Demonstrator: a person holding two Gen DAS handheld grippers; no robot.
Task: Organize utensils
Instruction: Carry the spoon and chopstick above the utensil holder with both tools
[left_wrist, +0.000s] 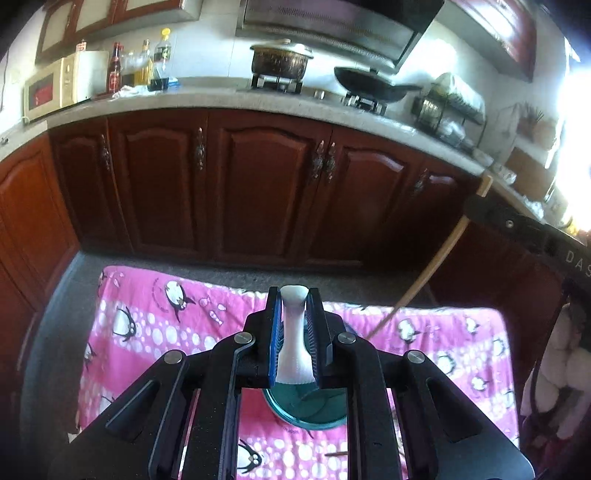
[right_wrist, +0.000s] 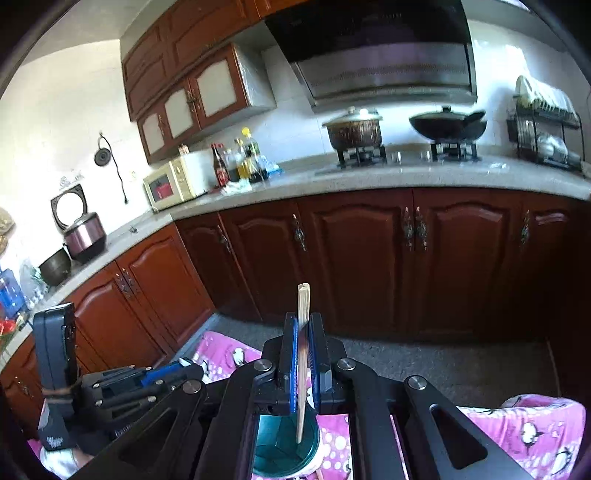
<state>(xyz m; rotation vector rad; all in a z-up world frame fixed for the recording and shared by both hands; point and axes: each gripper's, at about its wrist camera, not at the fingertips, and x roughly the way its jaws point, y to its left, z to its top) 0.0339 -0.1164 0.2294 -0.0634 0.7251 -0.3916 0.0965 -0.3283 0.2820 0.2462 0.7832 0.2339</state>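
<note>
In a home kitchen, the left tool (left_wrist: 294, 325) pinches a white spoon handle (left_wrist: 293, 332) between its blue pads, the handle's flared end poking just past the fingertips. Directly beneath that tool sits a teal cup (left_wrist: 306, 406), seen through the gap in the tool's frame, on a bench draped in a pink penguin-print cloth (left_wrist: 155, 332).

The right tool (right_wrist: 303, 343) is pressed together on 1 wooden chopstick (right_wrist: 303, 354), which stands nearly upright between the pads. The stick's top rises above the fingertips and its lower tip hangs over the mouth of the same teal cup (right_wrist: 284, 443); whether it touches the cup cannot be told. From the left wrist view, the chopstick (left_wrist: 424, 277) appears as a long slanted line to the right of the left tool, running up to the black body of the right tool. From the right wrist view, the left tool (right_wrist: 184, 369) sits low and to the left, its blue pads pointing toward the cup.

Beyond both tools, dark red cabinet doors (left_wrist: 258, 177) run below a pale counter carrying a microwave (right_wrist: 173, 182), bottles (right_wrist: 240, 158), a lidded pot (right_wrist: 354, 127) and a black wok (right_wrist: 447, 123).
</note>
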